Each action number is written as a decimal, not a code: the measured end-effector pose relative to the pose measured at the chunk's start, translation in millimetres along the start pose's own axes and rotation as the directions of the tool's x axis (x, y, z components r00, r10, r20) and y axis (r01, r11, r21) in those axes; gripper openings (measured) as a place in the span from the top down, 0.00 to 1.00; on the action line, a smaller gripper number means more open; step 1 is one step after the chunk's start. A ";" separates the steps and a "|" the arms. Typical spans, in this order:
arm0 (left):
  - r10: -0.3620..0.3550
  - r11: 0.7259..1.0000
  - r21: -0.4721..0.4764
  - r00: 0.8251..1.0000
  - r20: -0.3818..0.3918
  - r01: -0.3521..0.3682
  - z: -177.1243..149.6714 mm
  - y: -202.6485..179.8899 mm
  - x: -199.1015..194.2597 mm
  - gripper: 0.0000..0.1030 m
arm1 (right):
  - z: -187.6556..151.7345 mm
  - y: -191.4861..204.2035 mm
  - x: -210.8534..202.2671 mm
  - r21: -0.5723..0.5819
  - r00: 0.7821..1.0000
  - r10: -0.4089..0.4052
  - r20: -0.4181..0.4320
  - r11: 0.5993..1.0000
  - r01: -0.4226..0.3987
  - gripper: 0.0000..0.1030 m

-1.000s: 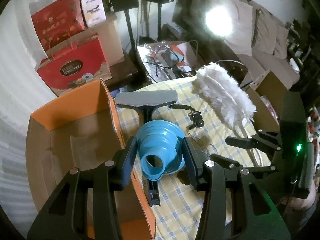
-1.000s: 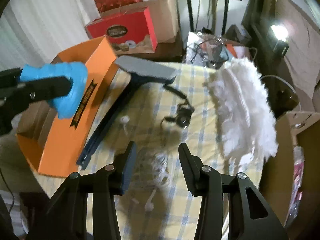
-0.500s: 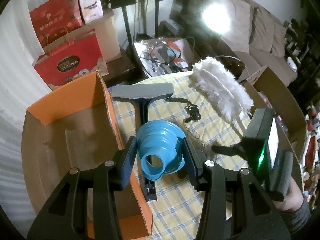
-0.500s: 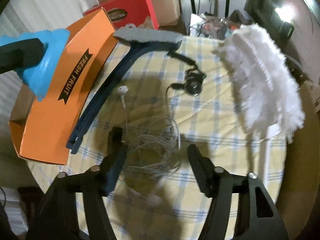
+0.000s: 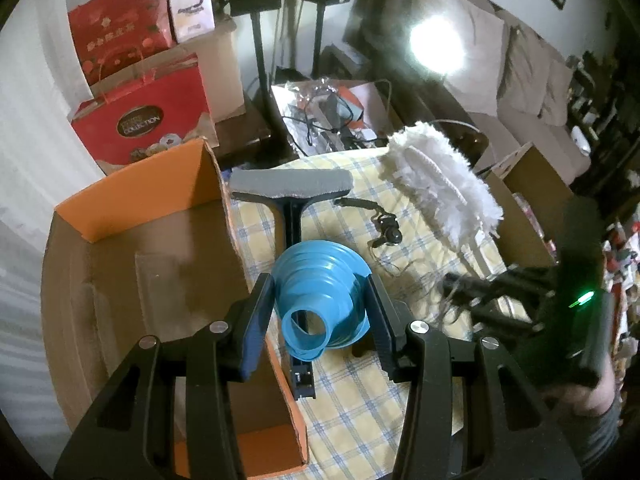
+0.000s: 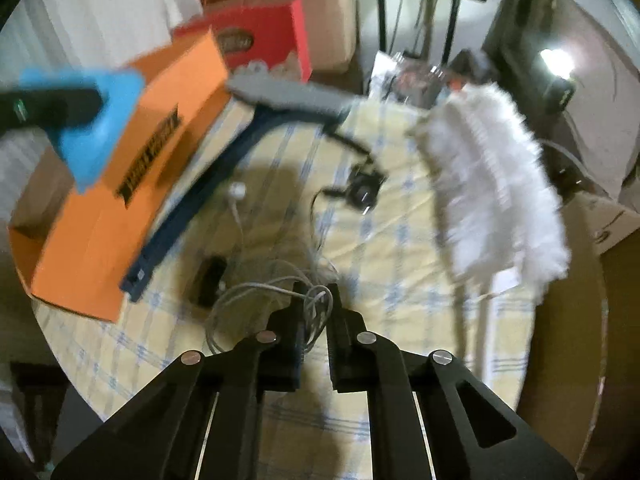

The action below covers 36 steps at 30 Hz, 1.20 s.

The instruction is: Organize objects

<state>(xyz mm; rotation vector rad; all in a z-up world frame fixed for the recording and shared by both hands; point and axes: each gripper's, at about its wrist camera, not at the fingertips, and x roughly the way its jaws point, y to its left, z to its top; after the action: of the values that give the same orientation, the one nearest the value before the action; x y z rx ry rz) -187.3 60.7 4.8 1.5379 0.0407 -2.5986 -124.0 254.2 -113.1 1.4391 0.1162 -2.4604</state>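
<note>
My left gripper (image 5: 320, 300) is shut on a blue collapsible funnel (image 5: 324, 264), held above the table beside the orange box (image 5: 140, 204). A tangle of white earphone cable (image 6: 256, 300) lies on the checked cloth. My right gripper (image 6: 316, 300) has closed down on it, with wires pinched between its nearly touching jaws. One earbud (image 6: 237, 190) trails towards the squeegee (image 6: 288, 96). In the left wrist view the right gripper (image 5: 460, 284) is low at the right with cable at its tips. The right wrist view shows the funnel (image 6: 96, 128) at the upper left.
The grey-padded squeegee (image 5: 292, 186) lies along the orange box (image 6: 132, 184). A white feather duster (image 5: 440, 176) lies at the far right, a small black earpiece (image 5: 390, 232) mid-table. A small black block (image 6: 210, 280) sits by the cable. Red gift boxes (image 5: 140, 128) stand behind.
My right gripper dropped onto the cable tangle and went from open to shut on it. The left gripper kept still with the funnel.
</note>
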 end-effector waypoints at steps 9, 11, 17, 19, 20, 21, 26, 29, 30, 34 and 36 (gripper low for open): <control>0.007 1.000 -0.020 0.999 0.043 -0.006 2.3 18.4 -29.5 0.58 | 45.5 0.2 -87.7 -0.013 0.984 -0.002 0.178 1.000 0.004 0.93; 0.011 1.000 -0.027 0.999 0.048 -0.010 2.5 24.8 -35.0 0.58 | 56.5 5.9 -102.3 -0.028 0.978 -0.007 0.209 1.000 0.013 0.93; 0.023 0.998 -0.063 0.998 0.060 -0.019 -1.0 51.8 -50.5 0.58 | 82.9 33.5 -147.4 -0.091 0.958 -0.004 0.288 0.995 0.032 0.93; 0.033 0.997 -0.072 0.998 0.062 -0.029 -3.3 62.1 -55.7 0.58 | 86.3 42.7 -155.8 -0.108 0.951 0.004 0.308 0.994 0.030 0.92; 0.042 0.996 -0.078 0.997 0.064 -0.037 -4.9 68.4 -58.9 0.58 | 89.0 48.8 -159.9 -0.117 0.948 0.012 0.318 0.993 0.027 0.92; 0.047 0.996 -0.083 0.997 0.065 -0.042 -5.9 73.1 -61.3 0.58 | 91.2 54.1 -164.1 -0.124 0.945 0.020 0.326 0.992 0.022 0.92; 0.078 0.990 -0.123 0.995 0.062 -0.070 -17.2 103.0 -71.1 0.58 | 104.7 86.8 -176.7 -0.174 0.934 0.084 0.347 0.985 -0.024 0.93; 0.103 0.984 -0.152 0.994 0.046 -0.095 -26.2 123.8 -72.5 0.58 | 110.8 108.2 -178.0 -0.205 0.930 0.125 0.346 0.977 -0.055 0.92; 0.109 0.982 -0.159 0.993 0.043 -0.101 -28.3 129.1 -72.5 0.58 | 112.9 117.5 -177.1 -0.219 0.929 0.140 0.343 0.974 -0.066 0.92; 0.134 0.972 -0.198 0.991 0.024 -0.127 -41.1 155.3 -73.4 0.58 | 117.9 144.8 -169.0 -0.256 0.927 0.185 0.325 0.961 -0.102 0.92; 0.143 0.967 -0.215 0.990 0.011 -0.137 -46.7 167.1 -71.3 0.58 | 120.8 158.3 -162.6 -0.270 0.927 0.205 0.313 0.955 -0.121 0.92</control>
<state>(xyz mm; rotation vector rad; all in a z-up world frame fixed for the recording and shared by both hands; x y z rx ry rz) -93.0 -94.7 51.1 1.3800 0.1948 -2.4153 -105.4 110.7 99.4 0.8723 0.2108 -2.4116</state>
